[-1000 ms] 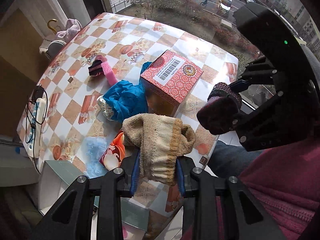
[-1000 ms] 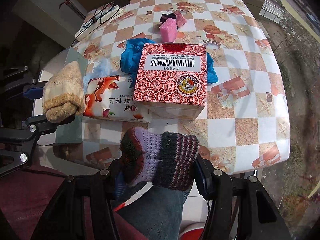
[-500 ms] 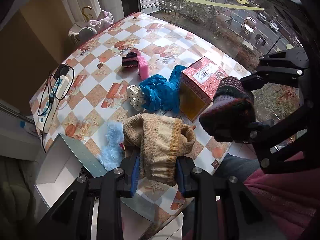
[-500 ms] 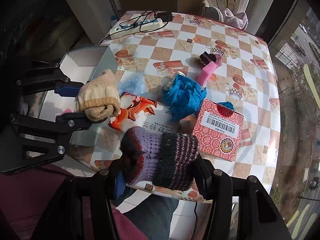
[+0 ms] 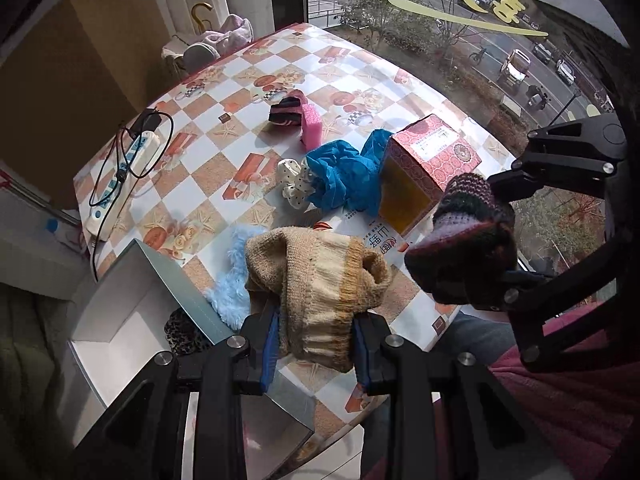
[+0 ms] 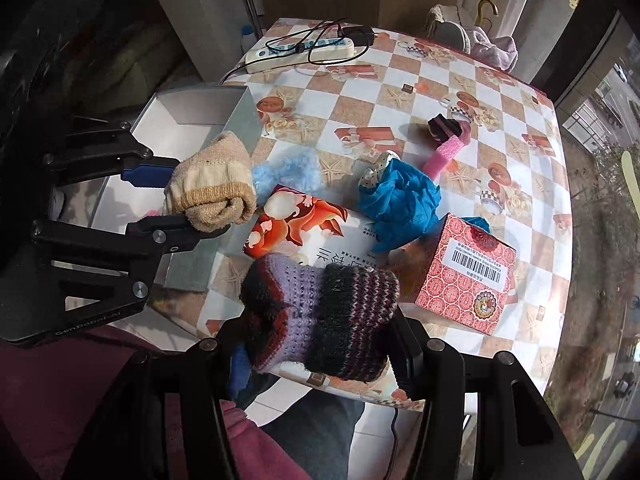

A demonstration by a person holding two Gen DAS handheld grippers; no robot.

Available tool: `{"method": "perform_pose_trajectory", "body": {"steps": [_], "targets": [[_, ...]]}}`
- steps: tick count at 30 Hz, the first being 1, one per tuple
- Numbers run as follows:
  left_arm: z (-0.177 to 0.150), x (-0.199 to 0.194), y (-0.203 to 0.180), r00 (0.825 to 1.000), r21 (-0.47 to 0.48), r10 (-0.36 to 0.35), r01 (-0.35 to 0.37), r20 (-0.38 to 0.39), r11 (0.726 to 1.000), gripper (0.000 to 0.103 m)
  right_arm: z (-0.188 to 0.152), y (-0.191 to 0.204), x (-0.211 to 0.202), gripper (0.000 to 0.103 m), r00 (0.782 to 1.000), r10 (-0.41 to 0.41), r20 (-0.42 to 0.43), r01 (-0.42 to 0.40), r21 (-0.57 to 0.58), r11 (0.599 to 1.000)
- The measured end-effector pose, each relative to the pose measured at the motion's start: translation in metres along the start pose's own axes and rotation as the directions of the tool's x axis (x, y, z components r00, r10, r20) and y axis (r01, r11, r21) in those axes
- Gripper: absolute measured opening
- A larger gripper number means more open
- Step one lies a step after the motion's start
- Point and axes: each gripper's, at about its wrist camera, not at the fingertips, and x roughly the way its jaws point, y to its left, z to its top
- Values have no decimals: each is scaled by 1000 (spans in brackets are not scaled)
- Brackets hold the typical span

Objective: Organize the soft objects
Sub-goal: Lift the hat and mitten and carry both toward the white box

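Note:
My left gripper (image 5: 314, 342) is shut on a beige knit sock bundle (image 5: 316, 280), held above the table's near edge beside a grey open box (image 5: 120, 304); the gripper also shows in the right wrist view (image 6: 160, 200). My right gripper (image 6: 320, 354) is shut on a dark purple striped knit bundle (image 6: 320, 312), held above the near edge; the bundle also shows in the left wrist view (image 5: 464, 240). On the table lie a blue mesh puff (image 5: 344, 176), a light blue fluffy piece (image 5: 232, 280), a polka-dot cloth (image 5: 296, 180), a pink sponge (image 5: 311, 124) and a dark rolled sock (image 5: 285, 112).
A red patterned carton (image 5: 432, 164) and a flat orange-printed pack (image 6: 304, 224) lie on the checked tablecloth (image 5: 224, 152). A power strip with cables (image 5: 128, 160) sits at the far left. A leopard-print item (image 5: 184, 332) lies in the grey box. A window is beyond the table.
Both grippers have pulled back and swung left with their bundles still held. The grey box and the power strip have come further into view.

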Motion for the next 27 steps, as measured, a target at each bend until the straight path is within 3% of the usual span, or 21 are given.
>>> {"method": "perform_pose_trajectory", "body": {"steps": [27], "targets": [[-16, -6, 21, 1000, -78, 8, -7, 4, 997, 34, 8, 23, 14, 57, 999, 6, -48, -10, -85, 996]]}}
